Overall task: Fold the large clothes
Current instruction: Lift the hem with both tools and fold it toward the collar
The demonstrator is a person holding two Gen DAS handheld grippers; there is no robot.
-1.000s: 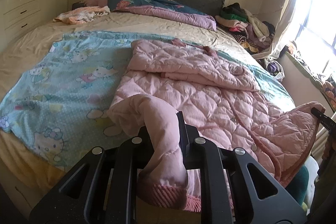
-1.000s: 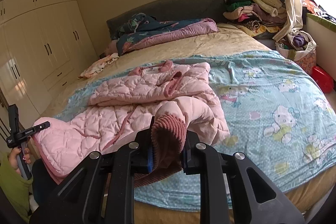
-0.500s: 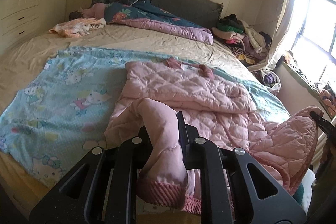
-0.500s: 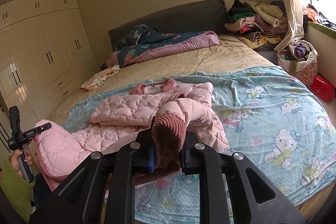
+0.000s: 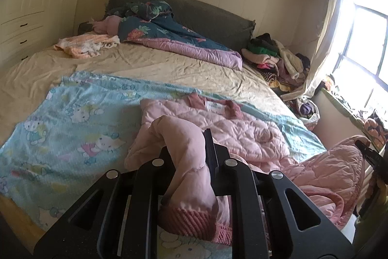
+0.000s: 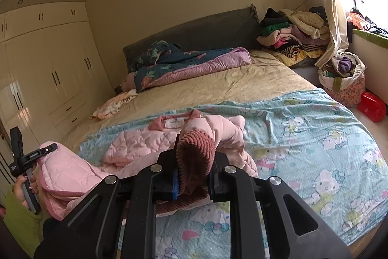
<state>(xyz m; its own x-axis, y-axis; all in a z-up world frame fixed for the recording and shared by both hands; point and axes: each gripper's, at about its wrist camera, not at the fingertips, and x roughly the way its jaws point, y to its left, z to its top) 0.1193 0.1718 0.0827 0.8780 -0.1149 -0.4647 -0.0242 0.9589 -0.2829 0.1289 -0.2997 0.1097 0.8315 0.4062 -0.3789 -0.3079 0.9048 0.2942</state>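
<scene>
A pink quilted jacket [image 5: 242, 132] [image 6: 135, 145] lies on the blue cartoon-print sheet [image 5: 72, 128] [image 6: 315, 132] of the bed, collar and label toward the headboard. My left gripper [image 5: 191, 157] is shut on one sleeve [image 5: 189, 149], whose ribbed cuff [image 5: 189, 217] hangs below the jaws. In the right wrist view my right gripper [image 6: 194, 162] is shut on the other sleeve's ribbed cuff [image 6: 196, 149]. Both sleeves are lifted off the bed. Each gripper shows at the edge of the other's view, the right gripper [image 5: 371, 157] and the left gripper [image 6: 29, 157], with jacket fabric bunched beside it.
A dark floral quilt [image 5: 169, 33] and an orange cloth [image 5: 84, 45] lie near the grey headboard [image 6: 194, 33]. A clothes pile [image 6: 291, 33], a full basket [image 6: 342, 79] and a red box [image 6: 372, 106] stand on the window side. Cream wardrobes [image 6: 48, 60] line the other wall.
Both grippers have risen and drawn back with the sleeves still held. The jacket has been pulled toward the foot of the bed and lies more bunched.
</scene>
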